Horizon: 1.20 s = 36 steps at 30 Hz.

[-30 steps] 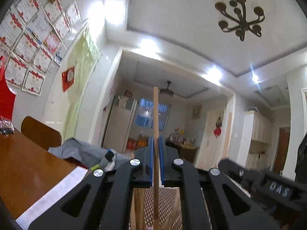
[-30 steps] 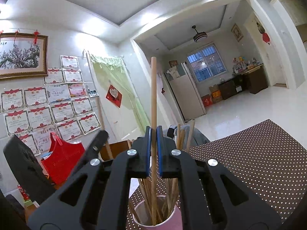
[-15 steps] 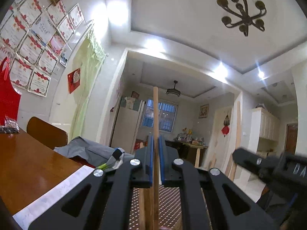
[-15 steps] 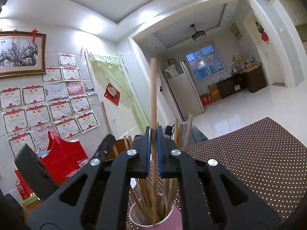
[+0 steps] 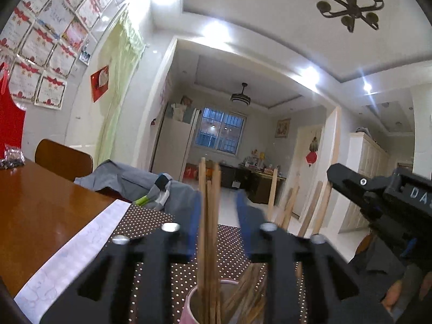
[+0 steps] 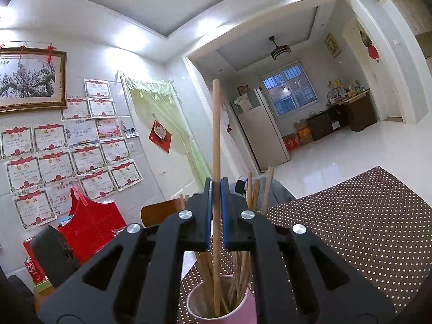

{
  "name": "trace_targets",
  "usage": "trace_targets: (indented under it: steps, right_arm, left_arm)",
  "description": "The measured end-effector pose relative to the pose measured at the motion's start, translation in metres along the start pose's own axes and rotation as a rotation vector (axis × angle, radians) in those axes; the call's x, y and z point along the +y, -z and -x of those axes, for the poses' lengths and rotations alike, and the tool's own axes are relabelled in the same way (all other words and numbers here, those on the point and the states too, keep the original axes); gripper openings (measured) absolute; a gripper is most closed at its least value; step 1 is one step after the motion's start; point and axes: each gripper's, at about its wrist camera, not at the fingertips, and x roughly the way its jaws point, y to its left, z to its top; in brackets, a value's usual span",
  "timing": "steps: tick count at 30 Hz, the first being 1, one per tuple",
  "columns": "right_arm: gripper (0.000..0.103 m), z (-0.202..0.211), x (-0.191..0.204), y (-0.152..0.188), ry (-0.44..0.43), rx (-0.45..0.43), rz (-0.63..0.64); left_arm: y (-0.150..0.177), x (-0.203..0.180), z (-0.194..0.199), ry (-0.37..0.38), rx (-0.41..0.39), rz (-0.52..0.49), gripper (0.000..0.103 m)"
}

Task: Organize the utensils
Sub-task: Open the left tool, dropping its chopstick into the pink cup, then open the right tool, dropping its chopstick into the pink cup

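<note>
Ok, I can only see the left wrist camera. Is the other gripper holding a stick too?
Observer: Yes. The right gripper is shut on one chopstick, which stands upright.
Operator: Is that stick in the cup?
Observer: Its lower end is down inside the pink cup, among the other chopsticks.
Operator: What's on the wall that I can't see?
Observer: A framed blossom picture hangs above the certificates.

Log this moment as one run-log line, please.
left gripper: just opened, chopstick dropped in pink cup | right gripper: shut on upright chopstick
</note>
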Motion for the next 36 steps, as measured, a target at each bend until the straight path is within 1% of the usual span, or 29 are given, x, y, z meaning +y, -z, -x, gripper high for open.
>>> trace_targets:
  steps: [5,7,9,16,21,24,26,28,32,34,36]
  right_arm:
    - [0.007,0.0,0.002,0.003,0.0,-0.003,0.01]
    - [0.007,-0.002,0.004,0.005,0.005,0.001,0.02]
    - [0.007,-0.003,0.004,0.008,0.01,0.005,0.028]
    - [0.007,-0.01,0.004,0.015,0.026,0.051,0.048]
    - [0.007,-0.015,0.009,0.021,0.031,0.095,0.068]
    - [0.007,-0.018,0.013,0.025,0.04,0.135,0.075]
    - [0.007,-0.02,0.016,0.031,0.046,0.166,0.086]
    - [0.007,-0.021,0.018,0.037,0.056,0.195,0.098]
    - [0.007,-0.023,0.023,0.048,0.072,0.255,0.118]
    - [0.007,-0.025,0.022,0.052,0.086,0.28,0.12]
    - [0.007,-0.028,0.021,0.056,0.099,0.304,0.121]
  left_arm:
    - [-0.012,-0.001,0.011,-0.022,0.03,0.014,0.031]
    - [-0.017,-0.001,0.014,-0.031,0.048,0.016,0.036]
    - [-0.022,-0.002,0.018,-0.047,0.064,0.014,0.039]
    - [-0.033,-0.003,0.024,-0.077,0.108,-0.038,0.046]
    - [-0.035,-0.005,0.022,-0.103,0.144,-0.077,0.046]
    - [-0.037,-0.006,0.02,-0.112,0.17,-0.102,0.047]
    - [-0.039,-0.006,0.02,-0.12,0.187,-0.114,0.05]
    - [-0.041,-0.006,0.019,-0.136,0.211,-0.134,0.05]
    - [-0.046,-0.003,0.02,-0.168,0.232,-0.146,0.051]
    - [-0.046,-0.002,0.019,-0.173,0.254,-0.14,0.058]
    - [-0.047,0.0,0.018,-0.179,0.277,-0.126,0.059]
